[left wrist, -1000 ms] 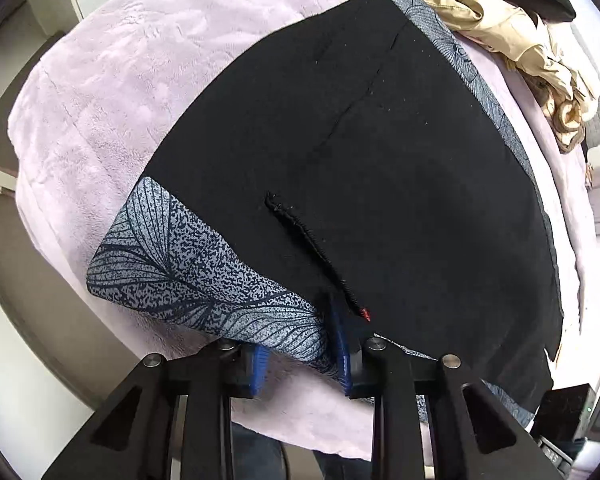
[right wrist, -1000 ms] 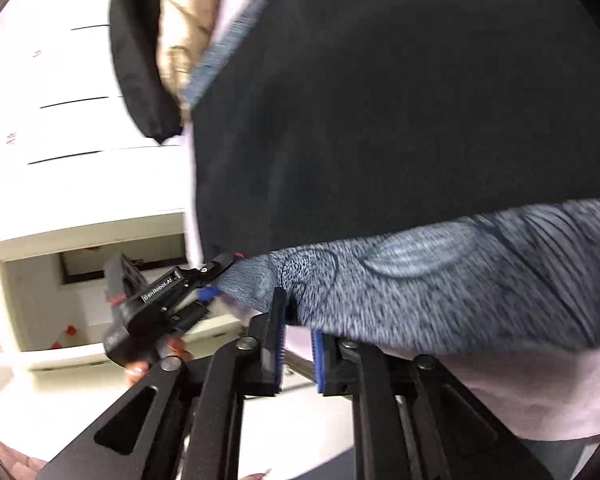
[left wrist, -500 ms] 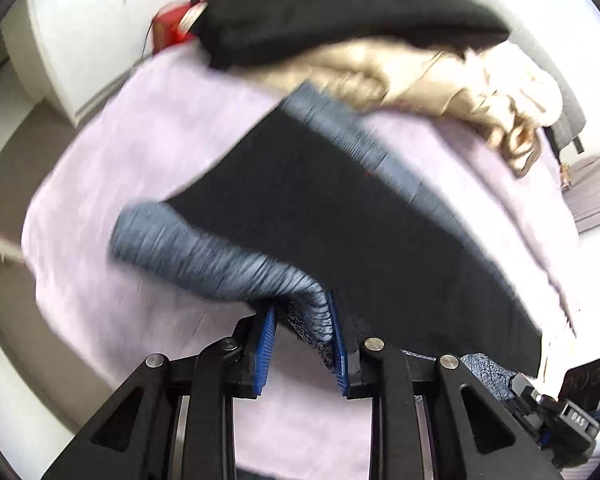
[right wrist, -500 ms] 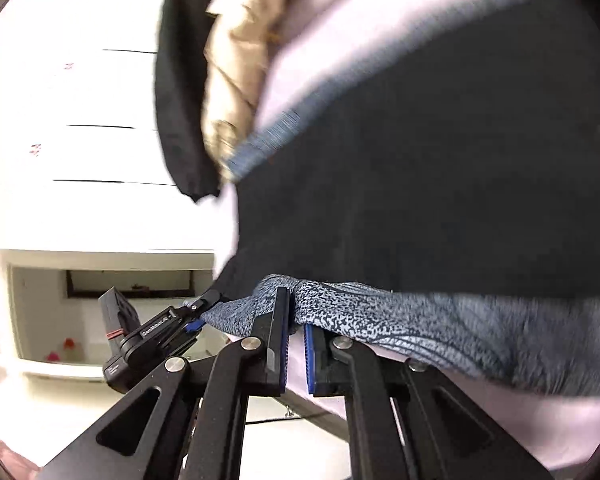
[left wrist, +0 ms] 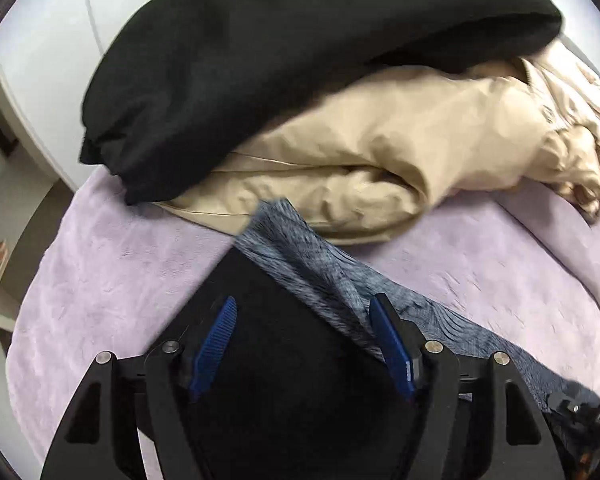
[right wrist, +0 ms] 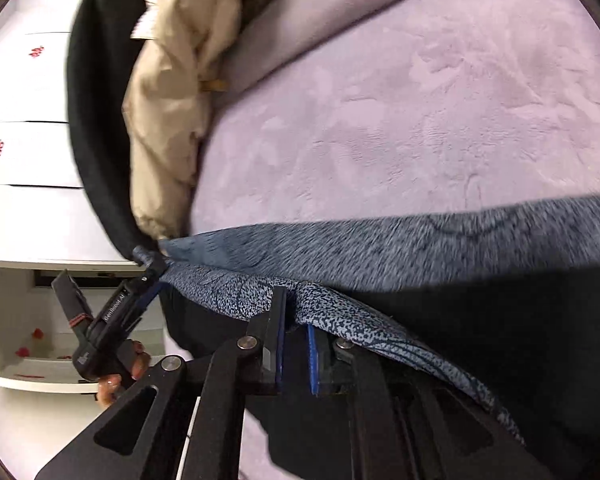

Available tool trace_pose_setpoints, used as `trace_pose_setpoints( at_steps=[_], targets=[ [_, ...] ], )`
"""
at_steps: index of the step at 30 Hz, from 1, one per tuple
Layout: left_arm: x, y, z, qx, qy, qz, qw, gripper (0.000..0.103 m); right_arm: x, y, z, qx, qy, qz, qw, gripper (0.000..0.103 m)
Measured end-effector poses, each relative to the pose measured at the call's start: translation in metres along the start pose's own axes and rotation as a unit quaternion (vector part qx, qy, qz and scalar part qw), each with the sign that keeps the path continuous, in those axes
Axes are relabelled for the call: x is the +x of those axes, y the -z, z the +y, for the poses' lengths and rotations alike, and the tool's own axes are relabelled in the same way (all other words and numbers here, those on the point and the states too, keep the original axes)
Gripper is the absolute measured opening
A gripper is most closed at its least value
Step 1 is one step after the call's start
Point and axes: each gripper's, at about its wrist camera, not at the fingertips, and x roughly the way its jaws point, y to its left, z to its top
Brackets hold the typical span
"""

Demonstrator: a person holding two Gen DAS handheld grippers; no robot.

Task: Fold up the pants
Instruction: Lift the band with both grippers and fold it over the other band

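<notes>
Left wrist view: the left gripper [left wrist: 302,344] is over the pants [left wrist: 284,384], which lie on the purple blanket [left wrist: 112,276]. Its jaws are opening. The blue pads [left wrist: 214,344] stand wide apart and press on nothing. Black cloth lies under and between them, and the grey leaf-print band [left wrist: 320,268] runs just past the right pad. This looks like a let-go: the edge has been laid down, so the gripper does not need to pinch it. Ahead of the gripper, past the band, a tan coat [left wrist: 380,152] is piled up, and a black coat [left wrist: 300,40] lies on top of it. The band's tip just reaches the tan coat, so the pile may get in the way.

Right wrist view: the right gripper [right wrist: 294,344] has its jaws almost shut, opening only a little, and the leaf-print edge of the pants [right wrist: 340,320] is between them. The cloth bunches at the pads, so it looks held. The band stretches away to the left of this gripper, to the left gripper [right wrist: 150,270], which a hand [right wrist: 118,376] holds. The cloth is pulled in a line between them, likely to keep the fold's edge flat. Bare blanket [right wrist: 400,120] lies ahead of the gripper.
</notes>
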Motion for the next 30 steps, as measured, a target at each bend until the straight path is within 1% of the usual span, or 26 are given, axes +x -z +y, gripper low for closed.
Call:
trace_pose_setpoints(
  at_steps=[1,2,3,4,6,7,9,10,11,12,13,14,15,16,17,19,20,21,22,24,25,26,27,28,29,30],
  targets=[
    [-0.008,-0.003,0.008,-0.014,0.002,-0.009,0.9999,0.07,0.0,-0.001,-0.001,0.007,-0.002,0.001,1.0,0.017],
    [-0.018,-0.004,0.013,-0.017,-0.001,-0.018,0.9997,0.07,-0.005,-0.002,0.004,0.008,-0.013,-0.001,1.0,0.038],
    [-0.026,-0.005,0.017,-0.014,-0.004,-0.026,0.9996,0.07,-0.011,0.002,0.009,0.0,-0.02,-0.005,1.0,0.054],
    [-0.036,-0.005,0.018,0.0,-0.013,-0.034,0.9993,0.07,-0.023,0.008,0.017,-0.016,-0.025,-0.01,1.0,0.073],
    [-0.046,0.0,0.012,0.041,-0.031,-0.035,0.9981,0.07,-0.04,0.02,0.034,-0.049,-0.031,-0.017,0.998,0.073],
    [-0.046,0.007,0.006,0.061,-0.028,-0.028,0.9973,0.07,-0.043,0.026,0.04,-0.061,-0.033,-0.017,0.997,0.073],
    [-0.041,0.021,-0.011,0.084,-0.012,-0.01,0.9964,0.07,-0.044,0.041,0.047,-0.079,-0.027,0.0,0.996,0.073],
    [-0.03,0.032,-0.024,0.103,-0.006,0.004,0.9946,0.07,-0.035,0.046,0.049,-0.09,-0.009,0.013,0.996,0.073],
    [-0.021,0.045,-0.033,0.12,-0.009,0.015,0.9927,0.07,-0.026,0.049,0.046,-0.103,0.028,0.022,0.994,0.073],
    [-0.01,0.054,-0.045,0.136,-0.015,0.025,0.9903,0.07,-0.017,0.048,0.038,-0.108,0.079,0.024,0.991,0.073],
    [-0.003,0.06,-0.054,0.146,-0.023,0.03,0.9886,0.07,-0.014,0.047,0.028,-0.105,0.114,0.018,0.988,0.069],
    [0.004,0.067,-0.06,0.151,-0.042,0.024,0.9873,0.07,-0.016,0.045,0.018,-0.097,0.12,0.007,0.988,0.062],
    [0.003,0.068,-0.063,0.153,-0.05,0.019,0.9868,0.07,-0.022,0.043,0.012,-0.081,0.112,-0.004,0.99,0.061],
    [0.001,0.068,-0.064,0.154,-0.051,0.021,0.9865,0.07,-0.041,0.043,0.005,-0.057,0.083,-0.021,0.995,0.061],
    [-0.004,0.067,-0.067,0.162,-0.041,0.027,0.9856,0.07,-0.055,0.046,0.002,-0.053,0.055,-0.03,0.997,0.061],
    [-0.019,0.071,-0.076,0.192,-0.032,0.031,0.9804,0.07,-0.089,0.055,-0.003,-0.049,0.012,-0.043,0.998,0.062],
    [-0.032,0.076,-0.082,0.212,-0.029,0.025,0.9766,0.07,-0.112,0.065,-0.009,-0.044,0.005,-0.052,0.998,0.066],
    [-0.042,0.084,-0.09,0.228,-0.019,0.022,0.9731,0.07,-0.128,0.073,-0.016,-0.037,0.008,-0.062,0.997,0.068],
    [-0.051,0.092,-0.101,0.242,-0.005,0.025,0.9699,0.07,-0.154,0.088,-0.033,-0.015,0.017,-0.081,0.996,0.069],
    [-0.068,0.113,-0.13,0.265,0.039,0.041,0.9625,0.07,-0.187,0.117,-0.065,0.035,0.018,-0.105,0.994,0.069],
    [-0.076,0.129,-0.152,0.279,0.067,0.051,0.9564,0.07,-0.197,0.127,-0.076,0.052,0.023,-0.114,0.992,0.069],
    [-0.079,0.139,-0.167,0.287,0.083,0.059,0.9524,0.07,-0.214,0.146,-0.097,0.08,0.036,-0.129,0.988,0.069],
    [-0.081,0.153,-0.184,0.296,0.104,0.071,0.947,0.07,-0.227,0.161,-0.113,0.1,0.045,-0.136,0.985,0.069],
    [-0.083,0.174,-0.209,0.31,0.13,0.09,0.9376,0.07,-0.239,0.18,-0.132,0.127,0.055,-0.144,0.98,0.069],
    [-0.082,0.186,-0.225,0.321,0.141,0.1,0.931,0.07,-0.252,0.205,-0.156,0.161,0.065,-0.151,0.973,0.069],
    [-0.082,0.199,-0.241,0.334,0.15,0.109,0.9243,0.07,-0.258,0.22,-0.166,0.178,0.071,-0.154,0.969,0.069]
  ],
)
